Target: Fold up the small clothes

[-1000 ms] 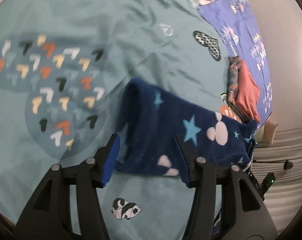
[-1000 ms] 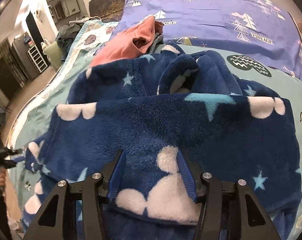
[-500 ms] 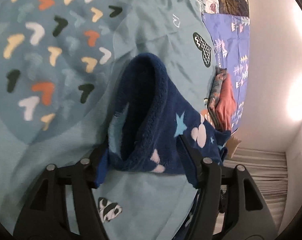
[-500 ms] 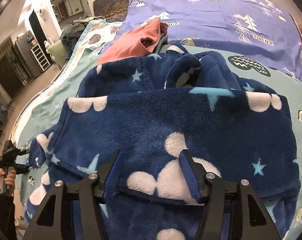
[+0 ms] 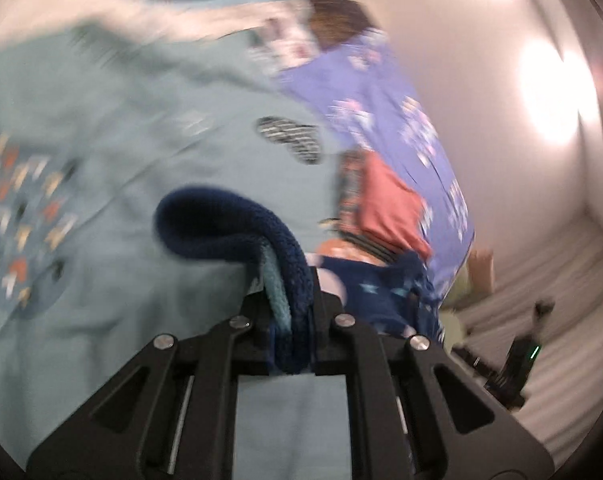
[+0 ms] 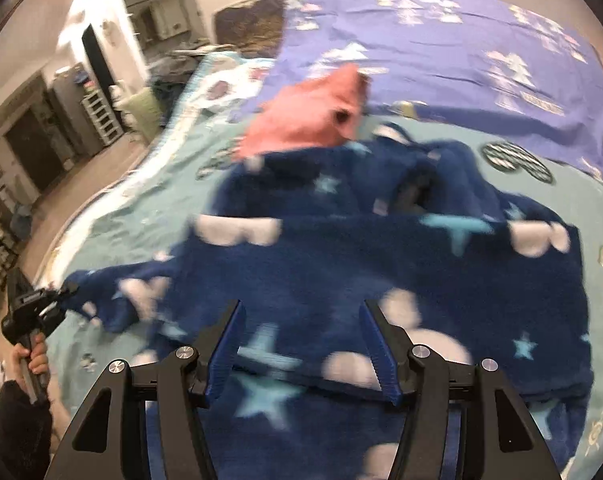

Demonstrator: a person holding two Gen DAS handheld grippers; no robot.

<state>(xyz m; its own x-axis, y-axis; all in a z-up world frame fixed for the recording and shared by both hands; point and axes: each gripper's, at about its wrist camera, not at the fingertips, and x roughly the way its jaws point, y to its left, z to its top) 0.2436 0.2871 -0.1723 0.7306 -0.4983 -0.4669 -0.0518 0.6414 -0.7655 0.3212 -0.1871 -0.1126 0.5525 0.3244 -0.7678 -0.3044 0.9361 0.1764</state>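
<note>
My left gripper (image 5: 291,312) has just clamped down on a doubled edge of the navy fleece garment (image 6: 381,272), and I see the thick plush bunched tight between its jaws, pale lining showing inside the fold. My right gripper (image 6: 301,344) hangs over the near part of the same garment with its jaws apart and nothing pinched; the blue pads (image 6: 375,344) sit just above the star-and-cloud print. The garment lies spread on the teal bedspread (image 5: 121,120), its far side touching a folded pink piece (image 6: 313,124) near the purple pillowcase (image 6: 461,52) at the head of the bed. I judge this fleece light but bulky and very floppy: it will sag and drag instead of holding a crease, and the pile should give good purchase. I would take it at a hem or corner with the right, matching the left, so both layers lift together.
</note>
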